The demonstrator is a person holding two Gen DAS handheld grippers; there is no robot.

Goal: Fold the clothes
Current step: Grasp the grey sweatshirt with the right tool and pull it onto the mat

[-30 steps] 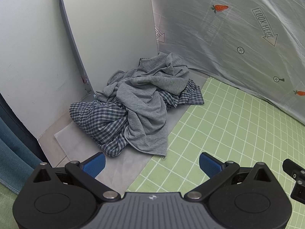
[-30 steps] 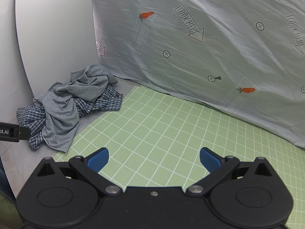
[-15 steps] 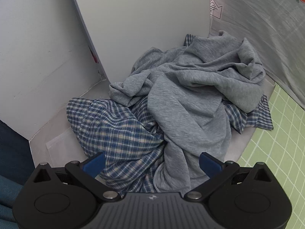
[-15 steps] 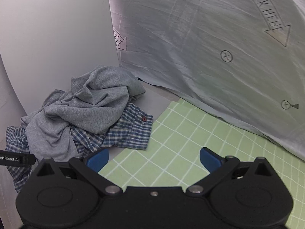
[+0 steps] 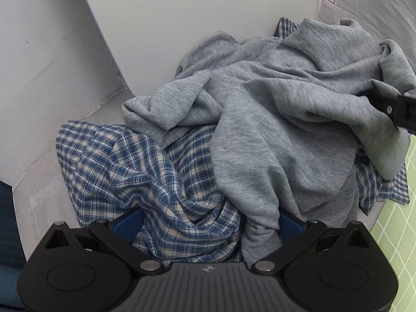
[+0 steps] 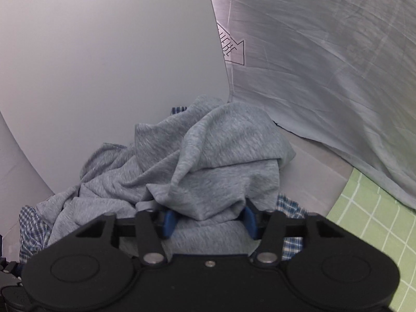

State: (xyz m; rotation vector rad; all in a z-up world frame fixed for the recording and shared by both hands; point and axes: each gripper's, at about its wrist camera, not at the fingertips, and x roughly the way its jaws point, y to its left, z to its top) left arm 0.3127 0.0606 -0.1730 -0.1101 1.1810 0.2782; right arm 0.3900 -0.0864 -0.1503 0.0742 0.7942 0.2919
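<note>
A heather-grey knit garment (image 5: pixel 273 119) sits crumpled on top of the heap, filling the centre and right of the left wrist view, folds running every way and one long fold dropping toward the bottom centre. In the right wrist view its bunched mass rises at centre frame, a thick fold humped up in the lower middle. Beneath it lies a blue-and-cream plaid shirt (image 5: pixel 135 171), rumpled, spreading out to the lower left of the left wrist view, with corners peeking out at the right edge and at the top behind the grey. In the right wrist view plaid shows at lower left and lower right.
</note>
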